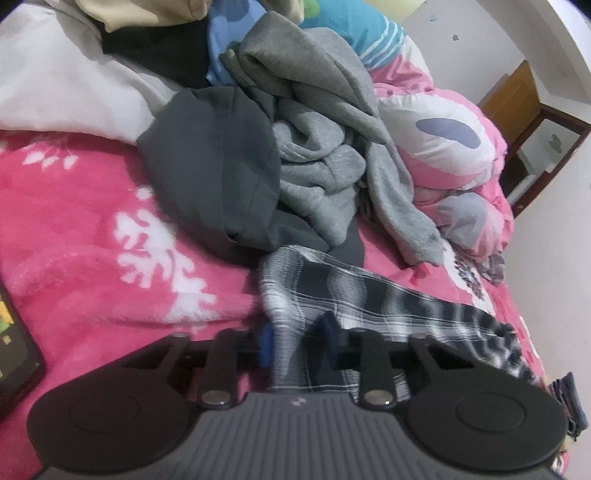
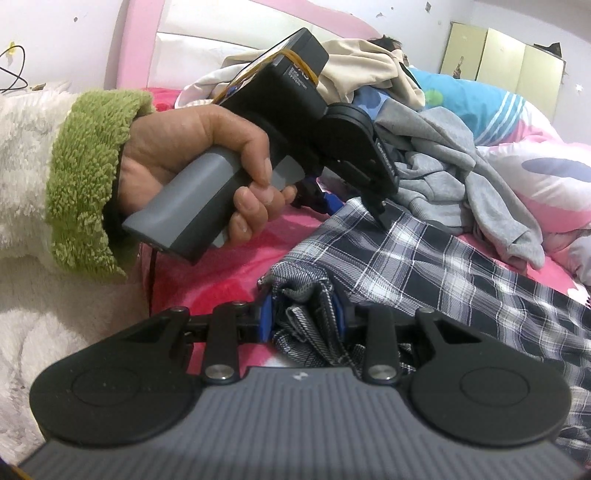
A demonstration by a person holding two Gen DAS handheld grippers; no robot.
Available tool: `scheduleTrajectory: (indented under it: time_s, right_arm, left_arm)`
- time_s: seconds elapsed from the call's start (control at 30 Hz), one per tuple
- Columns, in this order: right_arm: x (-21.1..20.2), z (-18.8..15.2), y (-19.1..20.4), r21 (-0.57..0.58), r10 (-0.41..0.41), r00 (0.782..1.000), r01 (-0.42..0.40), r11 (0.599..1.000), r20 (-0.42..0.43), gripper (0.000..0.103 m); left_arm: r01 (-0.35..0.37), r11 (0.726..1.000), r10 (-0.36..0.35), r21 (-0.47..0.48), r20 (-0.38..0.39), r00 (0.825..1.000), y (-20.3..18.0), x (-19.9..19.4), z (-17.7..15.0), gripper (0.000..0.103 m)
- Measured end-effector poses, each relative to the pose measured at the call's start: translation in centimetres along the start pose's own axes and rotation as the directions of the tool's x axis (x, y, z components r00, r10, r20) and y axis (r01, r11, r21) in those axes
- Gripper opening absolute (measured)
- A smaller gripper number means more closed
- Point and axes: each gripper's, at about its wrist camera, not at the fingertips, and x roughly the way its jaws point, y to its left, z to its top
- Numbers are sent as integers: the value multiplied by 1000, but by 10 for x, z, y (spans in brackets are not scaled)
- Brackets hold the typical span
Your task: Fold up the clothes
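Plaid garment (image 2: 424,258) | left claw (image 1: 295,343) pinching it | right claw (image 2: 303,314) pinching its bunched edge

Both views are fisheye, each looking forward and slightly down along a hand-held gripper, low and close over the bed (image 1: 74,236).

The left wrist view faces up the bed toward the clothes pile (image 1: 314,155), with a wall and a wooden door frame (image 1: 532,122) curving off at the right edge; its near field is blurred, so the closest fabric is probably the plaid garment (image 1: 388,291).

The right wrist view sits beside it and faces the headboard (image 2: 236,33), taking in the left hand-held gripper (image 2: 380,218) and the hand (image 2: 199,162) holding it.

Both views share the plaid garment (image 2: 424,258), grey pile (image 2: 443,173) and pink quilt (image 2: 546,177).
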Motion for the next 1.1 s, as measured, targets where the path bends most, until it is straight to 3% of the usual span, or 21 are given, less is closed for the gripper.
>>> scheduleTrajectory:
  time_s: [0.3, 0.6, 0.93, 1.1]
  right_arm:
    - [-11, 10, -6, 69, -28, 999, 25, 997, 42, 21]
    - [-31, 22, -25, 146, -57, 992, 40, 988, 114, 20]
    - [-59, 24, -57, 251, -135, 970, 82, 965, 200, 18]
    - [-76, 22, -77, 304, -201, 949, 122, 945, 243, 18]
  left_arm:
    - [11, 999, -9, -47, 31, 999, -2, -10, 3, 6]
    - [51, 998, -47, -47, 86, 995, -25, -27, 12, 6]
    - [72, 997, -72, 2, 128, 989, -63, -39, 22, 6]
    - [98, 994, -105, 51, 147, 984, -94, -41, 27, 6]
